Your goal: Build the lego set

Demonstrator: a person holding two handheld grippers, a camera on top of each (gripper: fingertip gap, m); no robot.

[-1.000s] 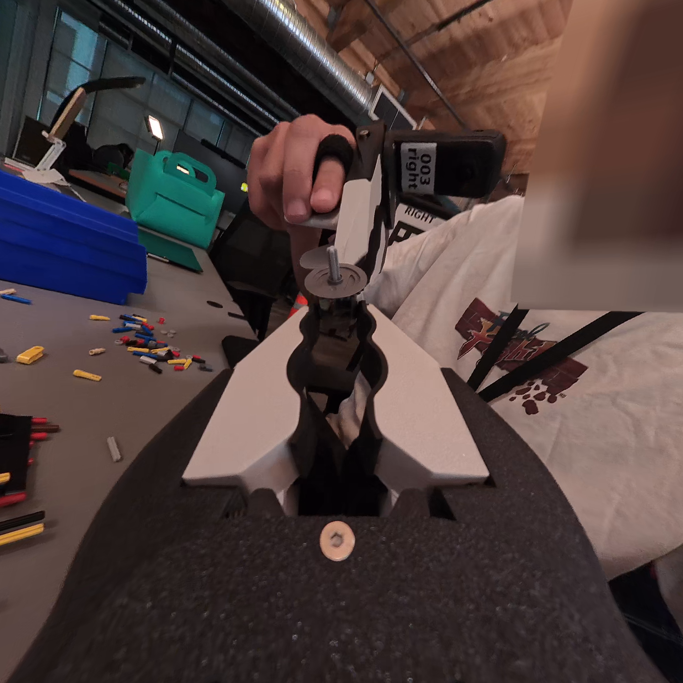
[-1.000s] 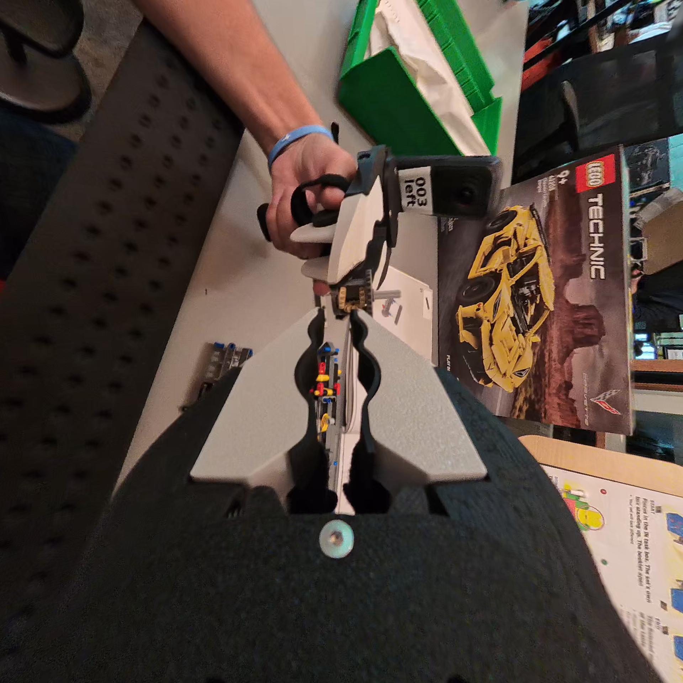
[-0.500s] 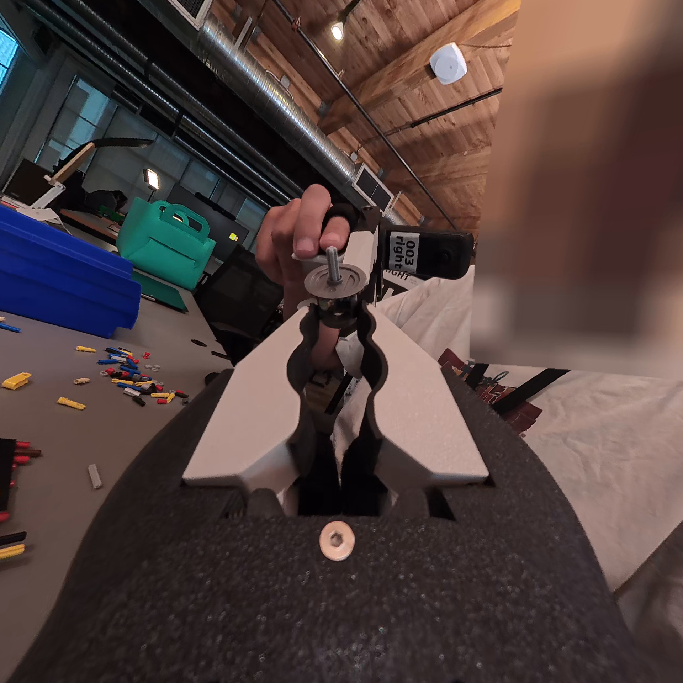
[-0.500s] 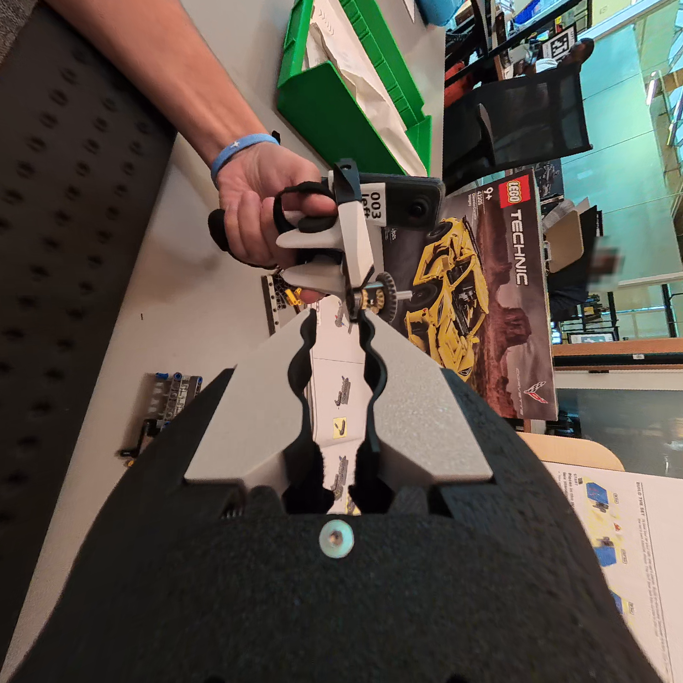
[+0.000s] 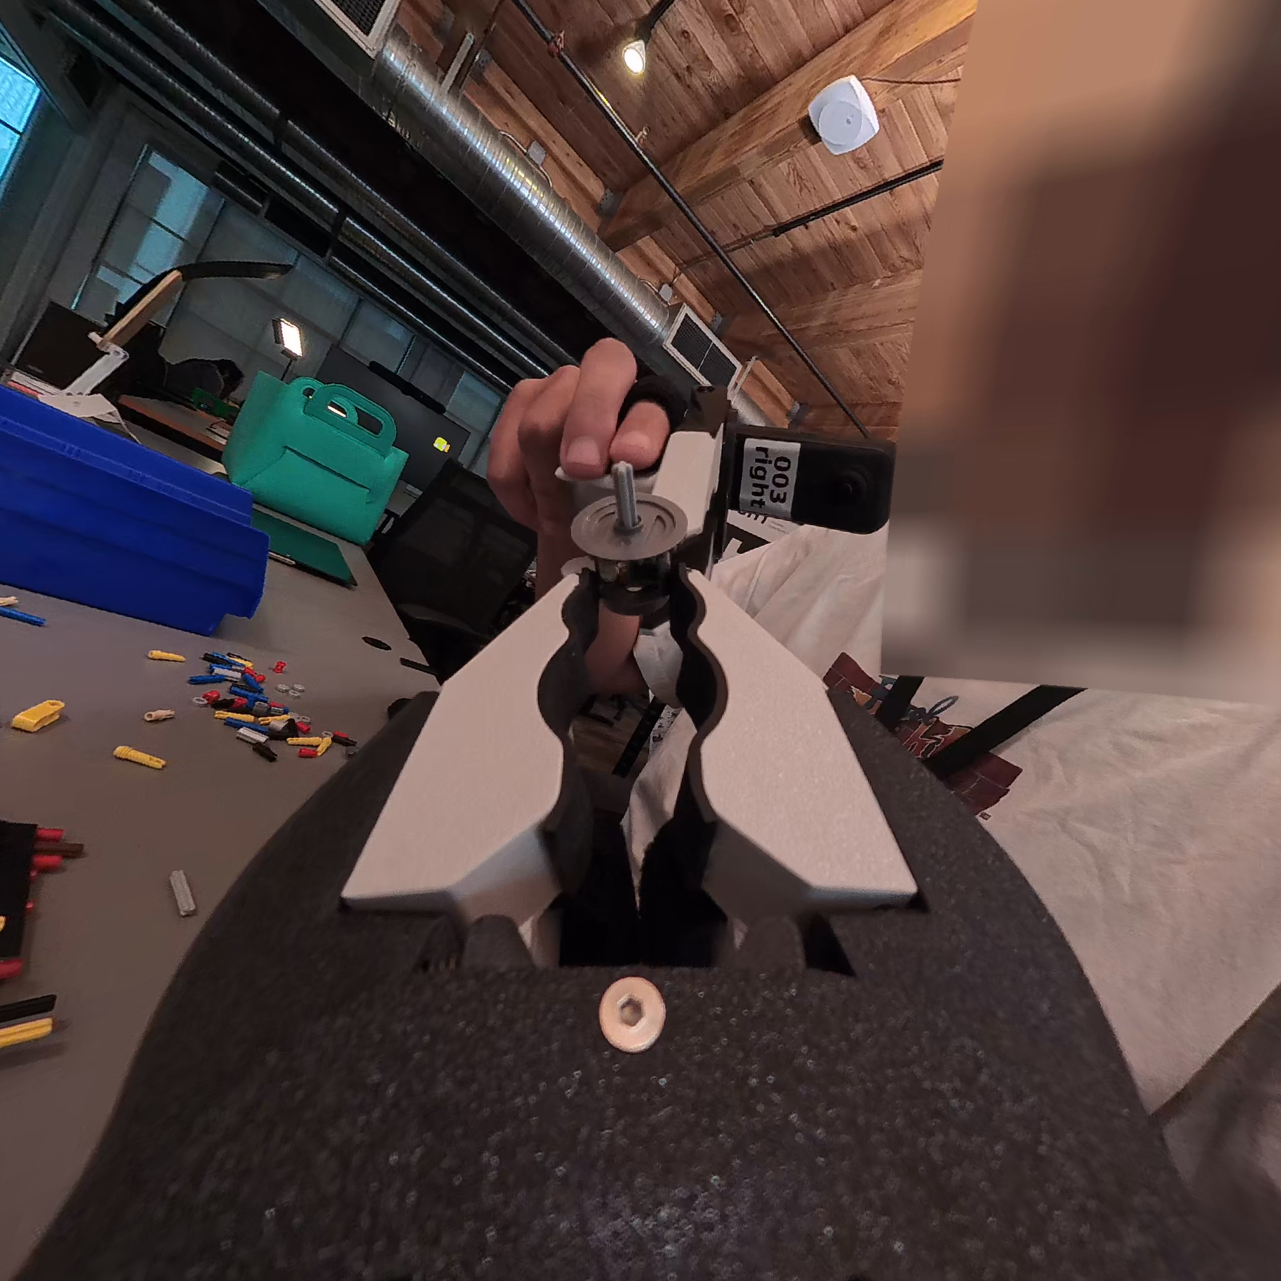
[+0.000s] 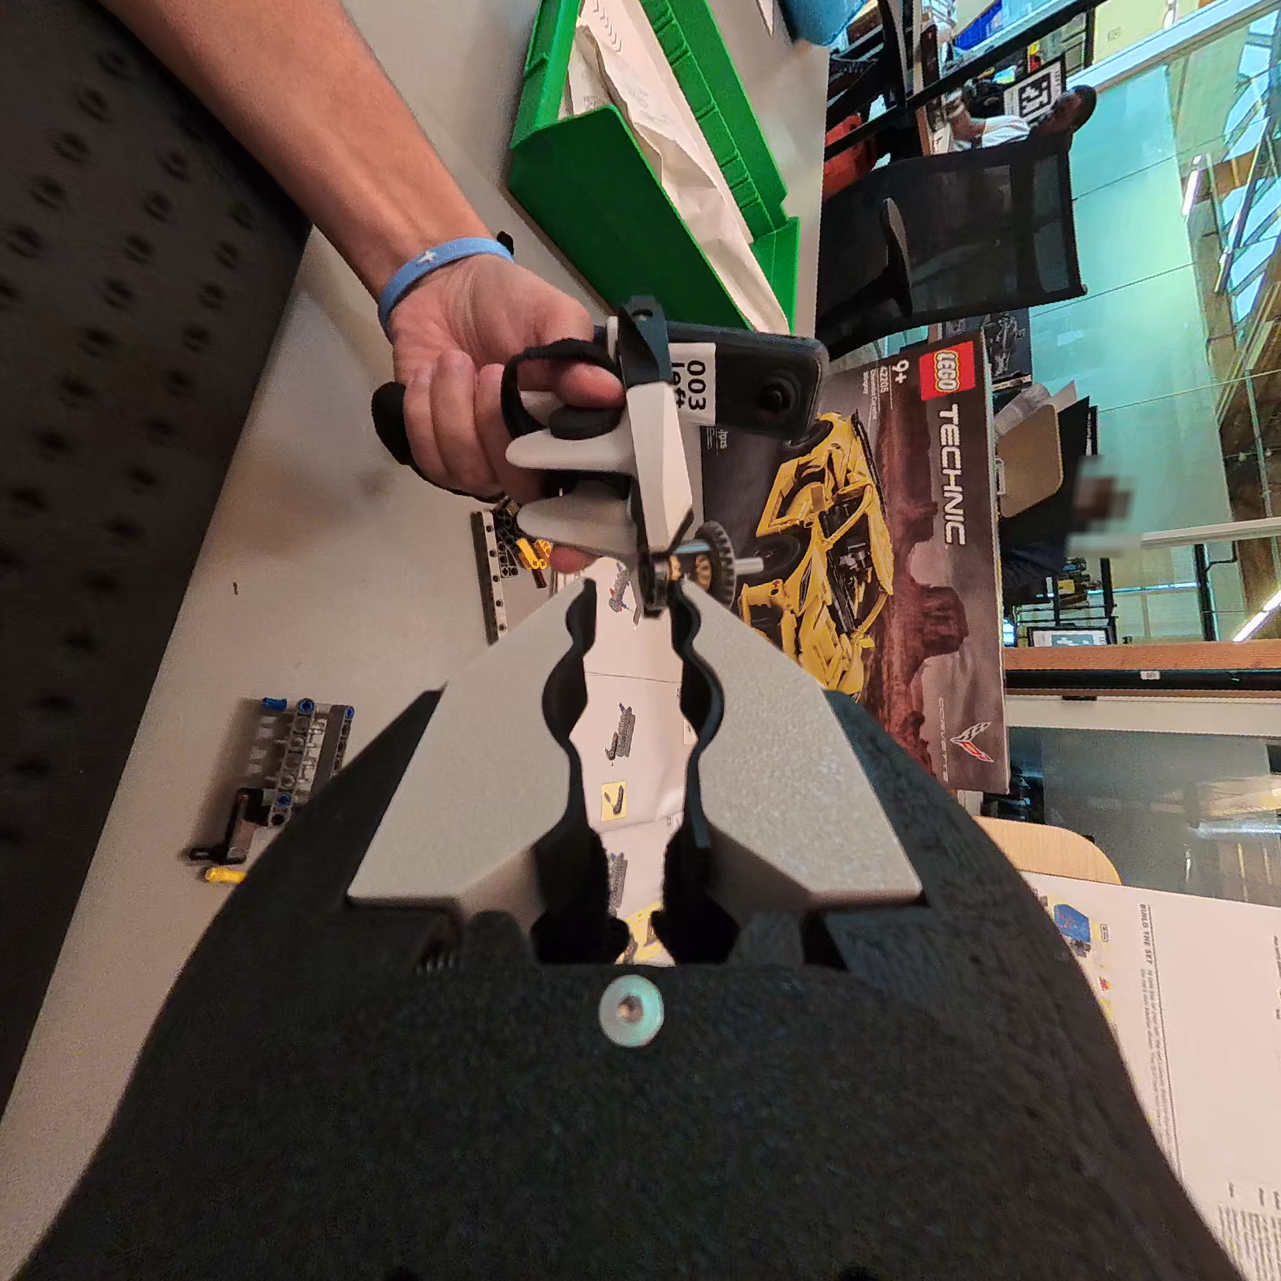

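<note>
Between the two grippers, held up above the table, is a small gear assembly (image 5: 627, 534): a grey toothed disc on a thin grey axle, with a dark and tan piece beneath it. The left gripper (image 5: 629, 589) has its fingertips clenched on that lower piece, so the disc and axle stick out past the tips. From the right wrist view the same assembly (image 6: 696, 560) sits just at the tips of the right gripper (image 6: 634, 596), whose fingers stand slightly apart with instruction pages visible through the gap; whether they touch the piece cannot be told. A hand (image 6: 471, 409) with a blue wristband grips the left tool's handle. Below lie a dark beam assembly (image 6: 291, 762) on the pale table (image 6: 312, 554), a set box (image 6: 894, 554) showing a yellow car, and a green bin (image 6: 624, 201). Scattered small pieces (image 5: 256, 707) lie on the table beside a blue bin (image 5: 118, 527).
</note>
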